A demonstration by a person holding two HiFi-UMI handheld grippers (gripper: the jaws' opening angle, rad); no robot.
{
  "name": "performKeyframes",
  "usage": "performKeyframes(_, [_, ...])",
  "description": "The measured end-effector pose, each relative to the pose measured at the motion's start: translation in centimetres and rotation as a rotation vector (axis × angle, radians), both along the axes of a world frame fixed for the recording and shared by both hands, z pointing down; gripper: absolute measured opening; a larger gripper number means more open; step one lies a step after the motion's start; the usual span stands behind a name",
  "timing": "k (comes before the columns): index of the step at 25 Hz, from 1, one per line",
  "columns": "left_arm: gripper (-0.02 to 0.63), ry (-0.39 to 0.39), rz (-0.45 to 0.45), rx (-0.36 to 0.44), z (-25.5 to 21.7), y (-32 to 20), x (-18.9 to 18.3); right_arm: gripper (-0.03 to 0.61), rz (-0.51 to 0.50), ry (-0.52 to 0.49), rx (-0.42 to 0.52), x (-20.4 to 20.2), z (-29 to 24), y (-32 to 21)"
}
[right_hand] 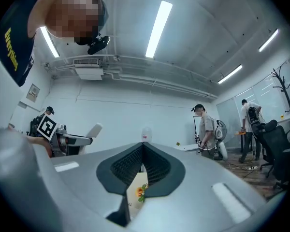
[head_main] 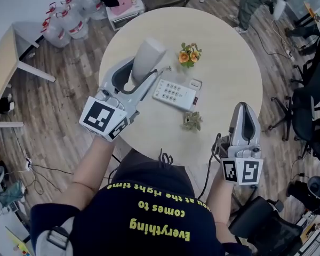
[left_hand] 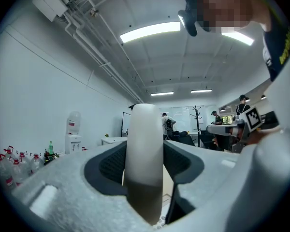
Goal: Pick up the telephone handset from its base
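The white telephone handset (head_main: 147, 59) is lifted clear of the table, clamped upright in my left gripper (head_main: 129, 74). In the left gripper view the handset (left_hand: 144, 153) fills the gap between the two dark pads. A coiled cord (head_main: 161, 72) runs from it down to the white phone base (head_main: 174, 93), which lies on the round table (head_main: 229, 63) with its keypad up. My right gripper (head_main: 244, 112) hovers at the table's right front edge, jaws shut with nothing in them; its pads (right_hand: 128, 165) meet in the right gripper view.
A small pot of orange flowers (head_main: 189, 54) stands behind the base, and a small green plant (head_main: 192, 121) in front of it. Water jugs (head_main: 69, 16) sit on the floor at the back left. A black office chair (head_main: 309, 105) stands to the right.
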State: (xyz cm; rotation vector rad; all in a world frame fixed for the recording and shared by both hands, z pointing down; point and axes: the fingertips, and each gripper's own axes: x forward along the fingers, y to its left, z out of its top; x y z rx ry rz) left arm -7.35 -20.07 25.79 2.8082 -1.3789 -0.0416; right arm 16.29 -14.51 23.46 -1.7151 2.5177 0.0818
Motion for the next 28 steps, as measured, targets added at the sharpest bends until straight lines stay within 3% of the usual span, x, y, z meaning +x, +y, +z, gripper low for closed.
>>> performKeyframes(28, [0.229,0.004,0.004,-0.02,0.8,-1.1,-0.2,0.011,-0.006,-0.016,-0.031,-1.0,1.1,-0.5])
